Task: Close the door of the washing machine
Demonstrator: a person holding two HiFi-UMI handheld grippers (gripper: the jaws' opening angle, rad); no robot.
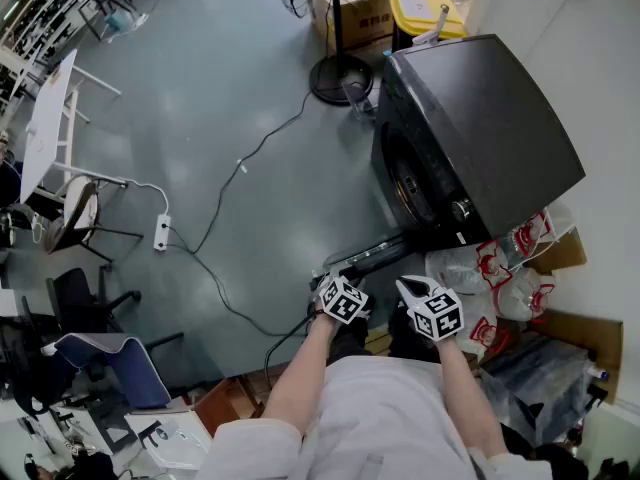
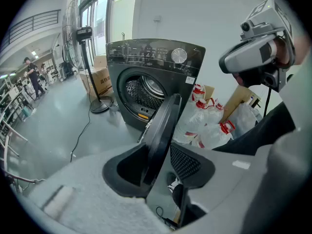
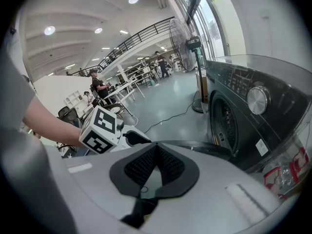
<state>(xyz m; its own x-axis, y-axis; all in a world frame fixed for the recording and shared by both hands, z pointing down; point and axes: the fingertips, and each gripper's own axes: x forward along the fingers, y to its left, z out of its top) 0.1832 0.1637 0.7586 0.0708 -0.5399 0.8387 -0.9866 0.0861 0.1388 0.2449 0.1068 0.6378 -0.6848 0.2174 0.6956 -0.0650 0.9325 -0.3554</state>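
The dark grey washing machine [image 1: 480, 128] stands at the upper right, with its drum opening [image 1: 410, 183] facing left. Its round door [image 1: 375, 256] hangs open, swung out toward me. My left gripper [image 1: 345, 283] is at the door's free edge. In the left gripper view the door rim [image 2: 163, 126] runs down between the jaws, and my left gripper [image 2: 157, 162] is closed on it at a wide opening. My right gripper [image 1: 418, 290] hovers just right of the left one, shut and empty [image 3: 155, 152], with the door's dark rim [image 3: 204, 147] just beyond its tips.
White plastic bags with red print [image 1: 500, 268] are piled right of the machine, beside cardboard. A pedestal fan [image 1: 338, 73], a cardboard box [image 1: 355, 13] and a yellow bin [image 1: 425, 10] stand behind it. A cable [image 1: 230, 198] and a power strip [image 1: 160, 233] lie on the grey floor, with chairs at the left.
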